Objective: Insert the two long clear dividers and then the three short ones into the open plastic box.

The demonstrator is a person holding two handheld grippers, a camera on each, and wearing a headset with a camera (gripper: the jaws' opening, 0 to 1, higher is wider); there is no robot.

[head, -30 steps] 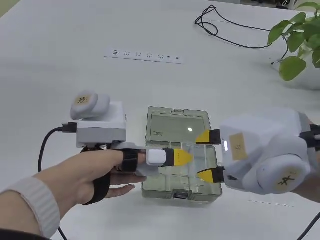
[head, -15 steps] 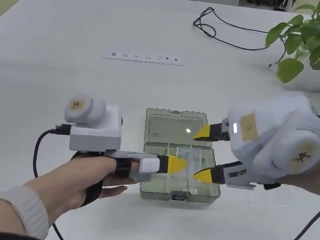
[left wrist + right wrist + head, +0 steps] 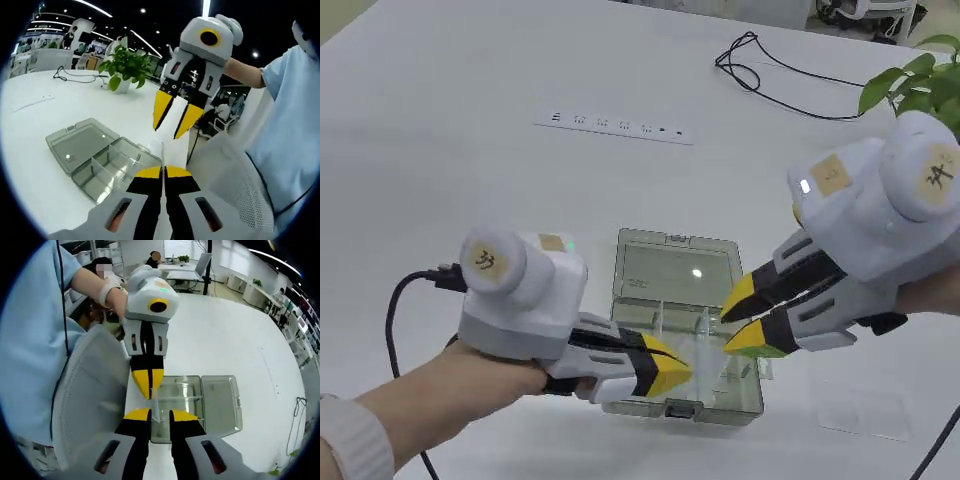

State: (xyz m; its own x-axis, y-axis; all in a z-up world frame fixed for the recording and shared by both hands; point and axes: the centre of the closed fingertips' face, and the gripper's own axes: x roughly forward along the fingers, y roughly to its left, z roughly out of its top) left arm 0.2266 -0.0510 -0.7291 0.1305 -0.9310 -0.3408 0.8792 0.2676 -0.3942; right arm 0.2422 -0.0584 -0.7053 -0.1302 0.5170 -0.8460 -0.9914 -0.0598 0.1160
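Clear divider (image 3: 155,402): a thin transparent plate, upright, pinched in the clenched jaws of the left gripper (image 3: 670,372). It is held over the box's near edge, lower centre of the head view.
Right gripper (image 3: 742,320): right of centre, jaws parted. In the right gripper view one jaw lies to each side of the divider; whether they touch it cannot be told. The two grippers' tips face each other, close together.
Plastic box (image 3: 675,262): smoky clear, lower centre. Its lid lies open and flat toward the top of the frame, and clear partitions stand in the base.
White table (image 3: 470,150): bears the box.
Power strip (image 3: 615,125): upper centre-left.
Black cable (image 3: 770,62): top right.
Plant (image 3: 915,75): upper right corner.
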